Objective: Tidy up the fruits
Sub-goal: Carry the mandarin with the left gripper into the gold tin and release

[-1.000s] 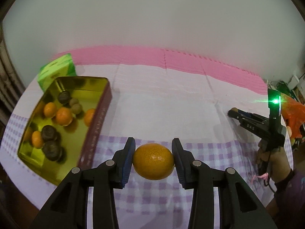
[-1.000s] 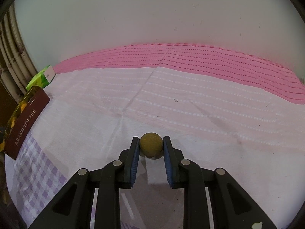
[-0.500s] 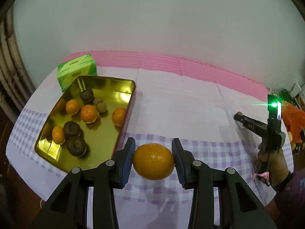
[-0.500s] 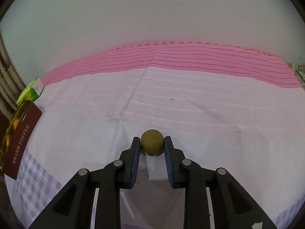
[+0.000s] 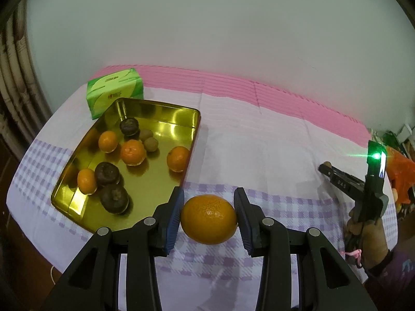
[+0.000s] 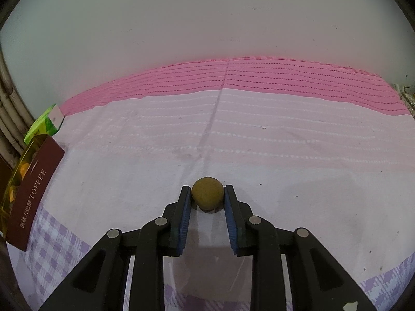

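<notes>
Clamping a mandarin (image 5: 209, 218) between its pads, the left gripper (image 5: 209, 215) has swung since a second ago so the whole gold tin (image 5: 179, 115) of fruit now shows just left of it. The right gripper (image 6: 208, 199) stays closed on 1 small brown longan (image 6: 207, 193) above the cloth (image 6: 285, 155). Both loads look ready for delivery to the tin.
</notes>
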Demonstrator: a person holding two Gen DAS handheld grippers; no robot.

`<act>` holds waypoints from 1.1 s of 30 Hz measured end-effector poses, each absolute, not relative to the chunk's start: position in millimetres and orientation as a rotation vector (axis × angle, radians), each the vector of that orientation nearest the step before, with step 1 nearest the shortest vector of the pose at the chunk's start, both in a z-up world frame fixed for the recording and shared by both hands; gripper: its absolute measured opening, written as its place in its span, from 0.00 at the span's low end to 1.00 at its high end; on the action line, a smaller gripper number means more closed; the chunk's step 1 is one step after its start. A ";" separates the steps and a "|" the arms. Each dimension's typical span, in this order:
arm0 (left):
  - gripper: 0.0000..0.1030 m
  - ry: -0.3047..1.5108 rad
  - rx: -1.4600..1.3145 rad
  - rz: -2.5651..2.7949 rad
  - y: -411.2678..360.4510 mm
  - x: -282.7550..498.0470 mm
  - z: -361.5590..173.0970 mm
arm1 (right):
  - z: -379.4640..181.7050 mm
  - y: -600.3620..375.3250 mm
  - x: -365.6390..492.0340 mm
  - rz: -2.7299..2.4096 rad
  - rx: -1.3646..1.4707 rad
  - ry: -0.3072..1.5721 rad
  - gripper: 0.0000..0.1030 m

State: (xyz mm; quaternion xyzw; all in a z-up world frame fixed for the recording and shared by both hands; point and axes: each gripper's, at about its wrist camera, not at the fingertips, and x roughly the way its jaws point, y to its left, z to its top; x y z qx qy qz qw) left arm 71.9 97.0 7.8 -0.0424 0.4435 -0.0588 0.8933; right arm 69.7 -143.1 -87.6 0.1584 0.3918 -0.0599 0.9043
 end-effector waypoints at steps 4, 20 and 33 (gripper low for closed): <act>0.40 0.919 -0.102 -0.112 105.5 74.5 8.2 | -87.0 -140.1 71.6 -0.129 0.316 0.813 0.24; 0.40 0.940 -0.204 0.097 201.4 98.8 -10.1 | -87.3 -142.2 71.5 -0.117 0.336 0.808 0.24; 0.40 0.982 -0.126 0.078 180.5 106.6 -37.3 | -88.0 -144.8 70.8 -0.108 0.350 0.804 0.24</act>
